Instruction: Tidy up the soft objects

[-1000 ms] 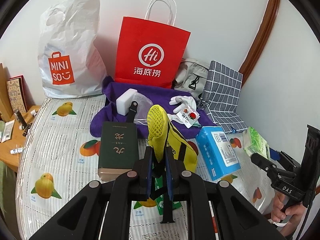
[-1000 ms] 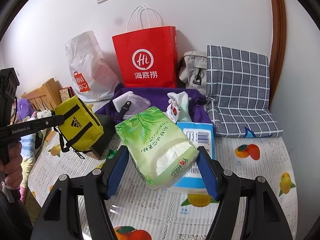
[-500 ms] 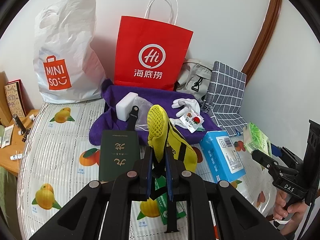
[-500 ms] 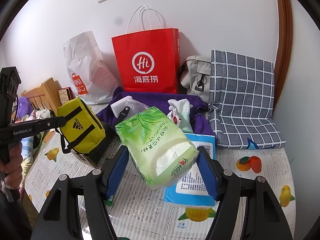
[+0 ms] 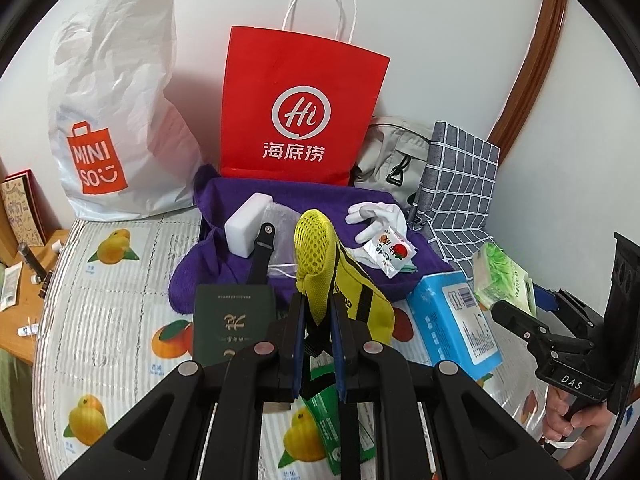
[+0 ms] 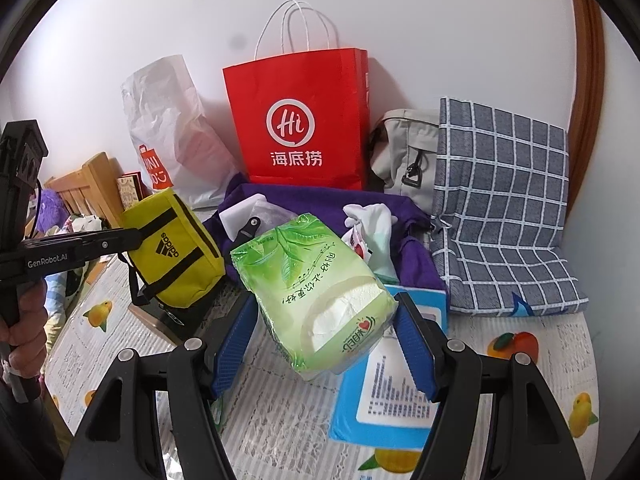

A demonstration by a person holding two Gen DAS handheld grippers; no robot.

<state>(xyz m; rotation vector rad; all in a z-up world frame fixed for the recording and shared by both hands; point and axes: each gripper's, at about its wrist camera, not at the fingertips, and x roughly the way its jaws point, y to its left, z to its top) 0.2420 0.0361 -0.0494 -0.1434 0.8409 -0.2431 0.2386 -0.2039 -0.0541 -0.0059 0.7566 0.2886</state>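
Left gripper [image 5: 316, 332] is pinched nearly closed on the strap end of the yellow pouch [image 5: 344, 280], which hangs lifted clear of the bedsheet [image 5: 116, 304], dead centre in the left wrist view. In the right wrist view the same pouch sits at 9 o'clock, off the surface.

Right gripper [image 6: 326, 340] is spread wide around the green tissue pack [image 6: 316, 292], both blue pads pressing its sides; the pack is raised above the blue box [image 6: 384, 400], centre of frame, tilted toward 5 o'clock.

Likely drop targets at 12 o'clock: red paper bag [image 5: 300, 108], with the white Miniso bag [image 5: 116, 120] at 10 o'clock. Which one is meant, cannot tell. The purple cloth [image 5: 240, 276] lies in front of them with a white glove [image 5: 376, 216] and a white sponge block [image 5: 246, 230] on it.

Doing this step well, as I judge it:
- keep the strap pinch firm, since the pouch can swing or slip
- don't crush the tissue pack, it deforms easily
- carry high over the green booklet [image 5: 232, 320] and the glove so nothing drags
- approach a bag mouth from above, one item at a time, because the paper bag may tip.
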